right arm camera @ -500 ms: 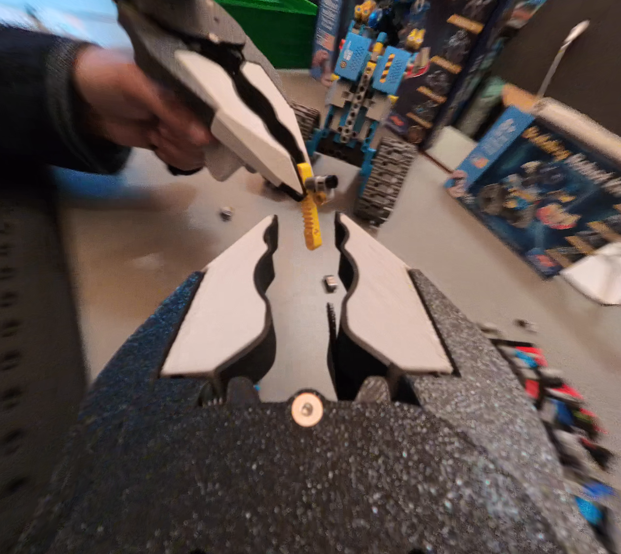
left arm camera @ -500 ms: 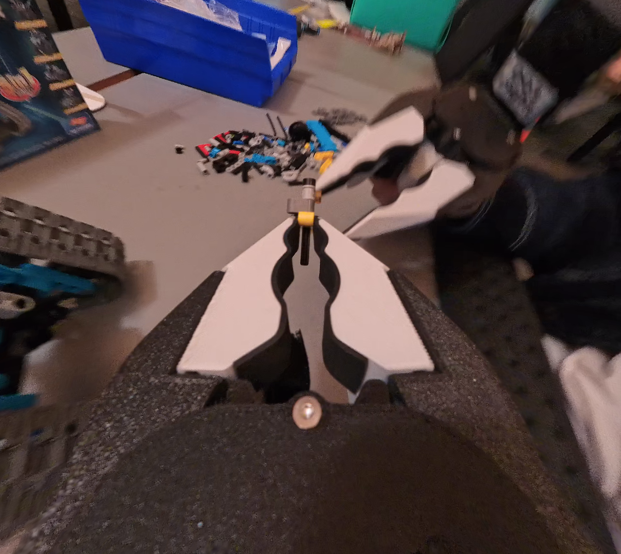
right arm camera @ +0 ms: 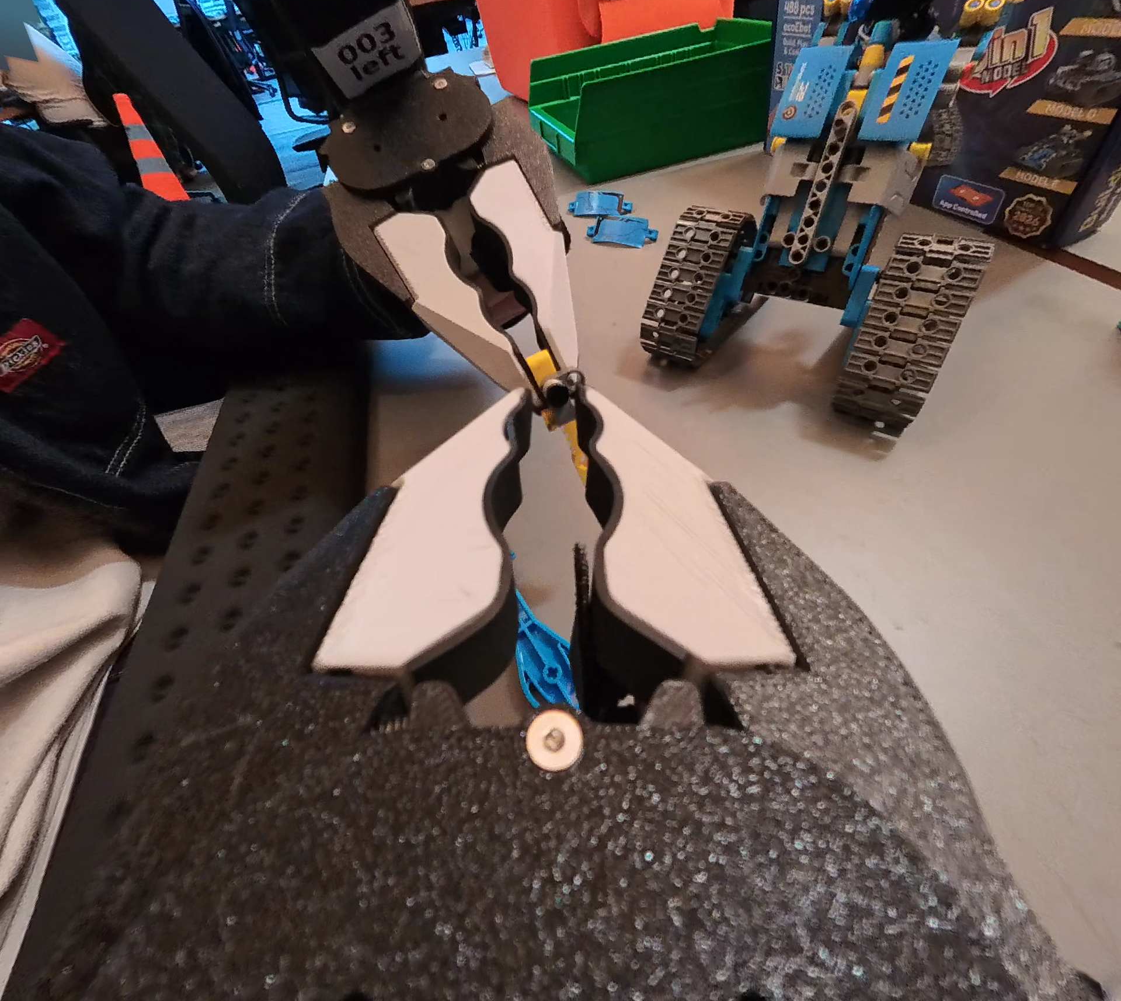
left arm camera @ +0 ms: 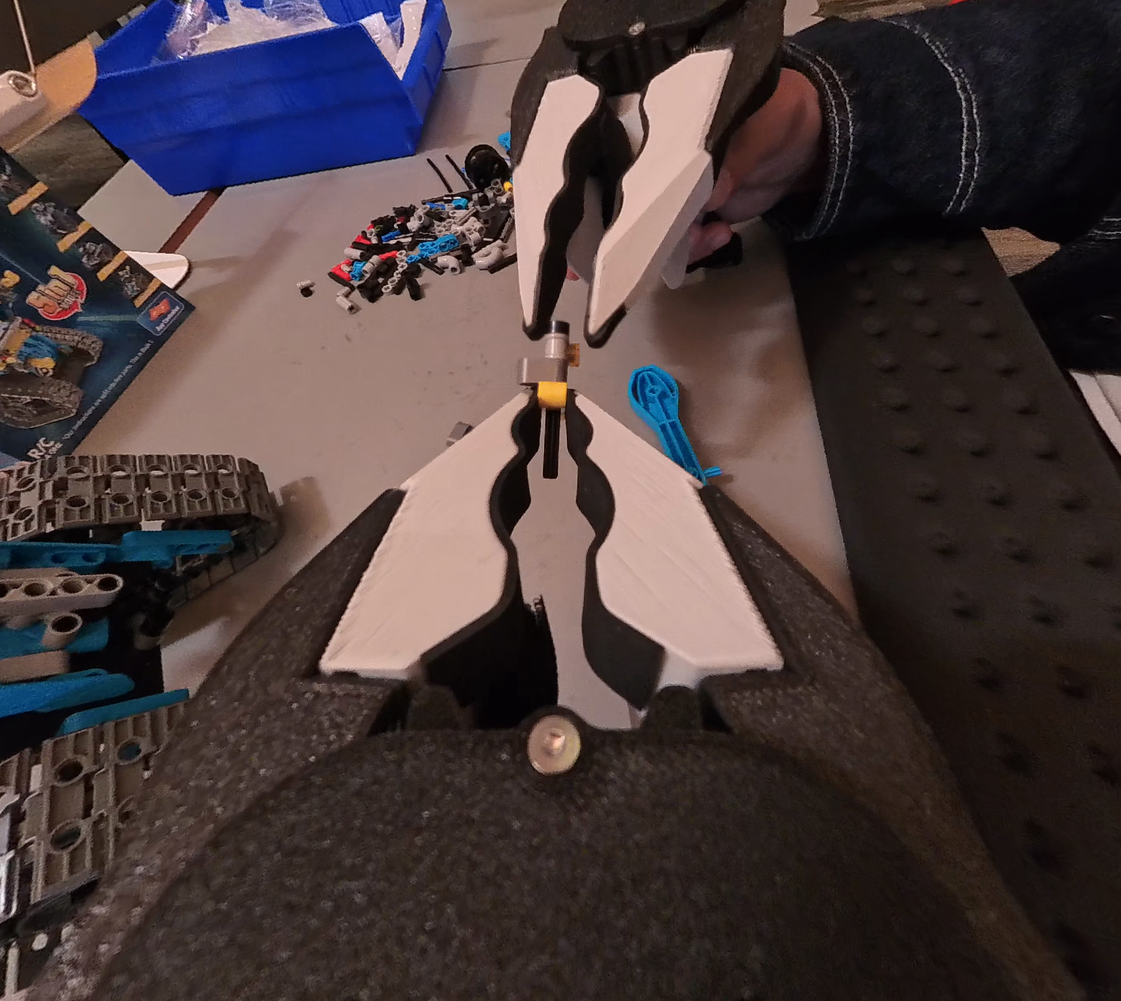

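My left gripper (left arm camera: 551,396) is shut on a small assembly (left arm camera: 551,365) held above the grey table (left arm camera: 303,395). The assembly is a yellow piece on a black axle with a grey connector and a black pin end on top. My right gripper (left arm camera: 561,333) points at it from the far side. Its jaws are narrowly open and straddle the pin end, close to touching it. In the right wrist view, my right gripper (right arm camera: 553,396) frames the pin end (right arm camera: 555,392). The left gripper (right arm camera: 549,365) comes in from the upper left with the yellow piece (right arm camera: 541,365).
A blue flat part (left arm camera: 661,413) lies just right of the grippers. A pile of small parts (left arm camera: 424,244) and a blue bin (left arm camera: 267,80) lie beyond. A tracked model (right arm camera: 849,268), kit boxes (right arm camera: 1031,92), a green bin (right arm camera: 649,92) and a black dimpled mat (left arm camera: 970,486) are around. Only a small space, under 4 cm, lies between the two pairs of fingers. The tracked model (right arm camera: 849,268) is about 20 cm from both grippers' fingertips.
My right gripper has swung round to face the left gripper tip to tip, and its jaws have narrowed around the pin end. The left gripper still holds the assembly.
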A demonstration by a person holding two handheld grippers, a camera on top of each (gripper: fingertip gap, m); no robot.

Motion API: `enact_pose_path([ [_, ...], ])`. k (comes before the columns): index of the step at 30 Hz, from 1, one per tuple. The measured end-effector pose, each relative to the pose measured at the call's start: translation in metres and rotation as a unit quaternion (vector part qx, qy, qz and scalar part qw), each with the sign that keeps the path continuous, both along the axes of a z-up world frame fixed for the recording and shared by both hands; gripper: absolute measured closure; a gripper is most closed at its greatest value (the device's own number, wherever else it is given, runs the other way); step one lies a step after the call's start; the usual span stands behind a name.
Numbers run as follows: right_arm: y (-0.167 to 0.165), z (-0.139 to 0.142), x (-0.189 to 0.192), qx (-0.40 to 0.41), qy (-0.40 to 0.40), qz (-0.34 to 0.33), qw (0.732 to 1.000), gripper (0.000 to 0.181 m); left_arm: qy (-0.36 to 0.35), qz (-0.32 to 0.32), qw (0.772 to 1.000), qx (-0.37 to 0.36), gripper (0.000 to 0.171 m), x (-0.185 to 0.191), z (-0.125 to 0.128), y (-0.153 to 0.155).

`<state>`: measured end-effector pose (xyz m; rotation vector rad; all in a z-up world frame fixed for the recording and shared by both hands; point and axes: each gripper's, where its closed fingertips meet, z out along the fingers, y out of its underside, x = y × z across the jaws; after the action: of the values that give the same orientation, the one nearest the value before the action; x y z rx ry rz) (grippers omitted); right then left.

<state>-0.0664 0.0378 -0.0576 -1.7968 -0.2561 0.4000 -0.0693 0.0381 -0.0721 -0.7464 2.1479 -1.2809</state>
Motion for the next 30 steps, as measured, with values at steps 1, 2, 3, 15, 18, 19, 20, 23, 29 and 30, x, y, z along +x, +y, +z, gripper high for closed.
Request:
enact_pose_path([
  [1,0.000,-0.001,0.000,-0.002,0.000,0.001,1.000,0.170,0.001,-0.003,1.000,0.001,0.165,-0.001,-0.001,-0.001],
  [2,0.000,-0.002,-0.001,-0.006,0.000,0.003,1.000,0.173,0.002,-0.006,1.000,0.003,0.165,-0.002,-0.001,-0.003],
  [3,0.000,-0.003,-0.003,-0.008,-0.002,0.005,1.000,0.175,0.001,-0.007,1.000,0.006,0.165,-0.002,-0.002,-0.003],
  [15,-0.044,0.033,0.058,0.064,0.059,-0.026,0.996,0.177,0.022,0.046,0.997,-0.052,0.166,-0.027,-0.002,0.052],
  [18,-0.051,-0.001,0.097,-0.007,0.015,-0.103,0.994,0.176,-0.005,0.055,0.993,-0.100,0.165,-0.033,0.013,0.056],
  [19,-0.054,-0.021,0.125,-0.054,-0.028,-0.172,0.983,0.176,-0.017,0.059,0.993,-0.099,0.165,-0.032,0.016,0.054],
  [20,-0.062,-0.044,0.157,-0.111,-0.079,-0.244,0.960,0.176,-0.026,0.072,0.993,-0.093,0.165,-0.028,0.017,0.056],
  [23,-0.089,-0.084,0.205,-0.227,-0.112,-0.347,0.903,0.176,-0.040,0.111,0.990,-0.079,0.165,-0.020,0.018,0.065],
  [29,-0.101,-0.088,0.220,-0.238,-0.115,-0.394,0.881,0.170,-0.043,0.128,0.988,-0.075,0.165,-0.019,0.017,0.069],
  [30,-0.101,-0.087,0.221,-0.235,-0.118,-0.395,0.880,0.167,-0.042,0.129,0.988,-0.072,0.165,-0.019,0.016,0.069],
])
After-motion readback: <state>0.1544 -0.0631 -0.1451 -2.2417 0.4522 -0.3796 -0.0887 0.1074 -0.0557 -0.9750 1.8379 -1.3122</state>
